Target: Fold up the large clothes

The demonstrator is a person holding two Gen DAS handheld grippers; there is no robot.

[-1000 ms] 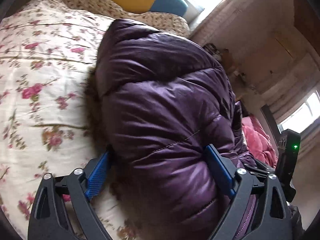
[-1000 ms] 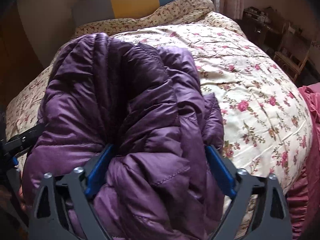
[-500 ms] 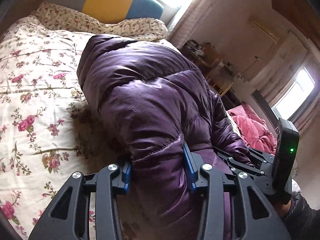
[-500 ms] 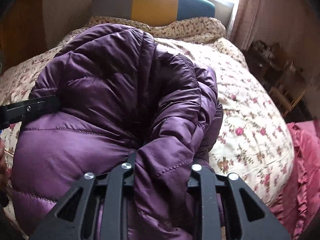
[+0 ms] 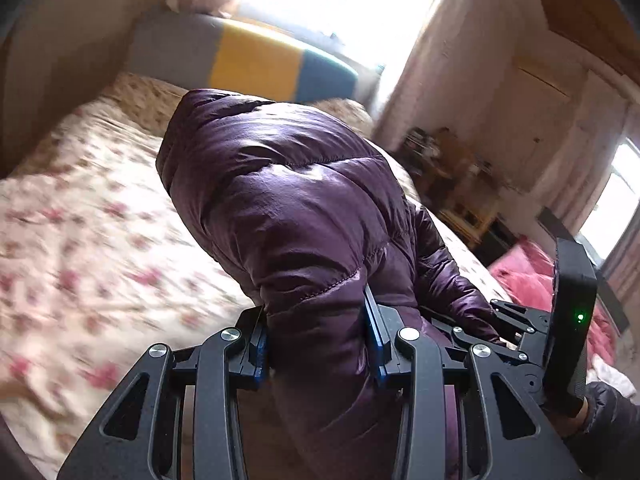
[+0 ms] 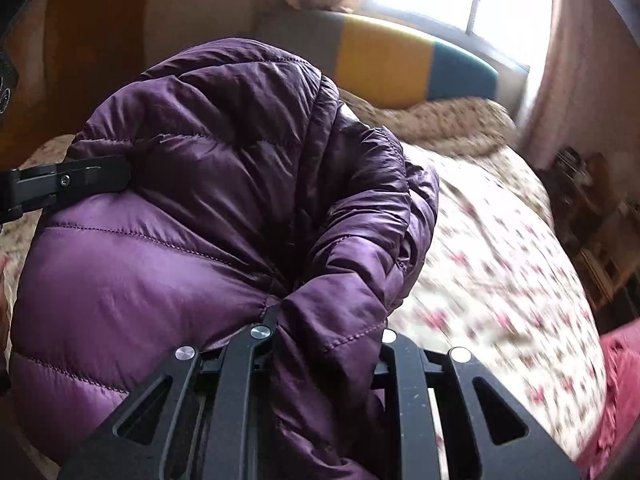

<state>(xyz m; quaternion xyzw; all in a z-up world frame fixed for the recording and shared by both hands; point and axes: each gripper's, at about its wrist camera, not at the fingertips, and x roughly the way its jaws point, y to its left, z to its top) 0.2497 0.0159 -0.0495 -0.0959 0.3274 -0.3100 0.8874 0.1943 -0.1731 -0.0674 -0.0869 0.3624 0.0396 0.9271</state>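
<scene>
Through the left wrist camera, our left gripper (image 5: 318,344) pinches a thick roll of the purple puffer jacket (image 5: 296,208), blue pads sunk into its near edge. The jacket bulges up ahead of us, over the flowered bedspread (image 5: 80,240) that spreads to the left. The right gripper's body shows at the right edge, a gloved hand (image 5: 592,404) behind it. To fold well, we judge both hands should carry the near edge together, level and unhurried, so the slippery padding does not slide out.

Through the right wrist camera, our right gripper (image 6: 326,328) is closing on a narrower bunch of the same jacket, fabric squeezed between its jaws. The left gripper's finger (image 6: 68,180) reaches in from the left.

We count one jacket, two grippers, one striped headboard (image 6: 384,68) far off.
</scene>
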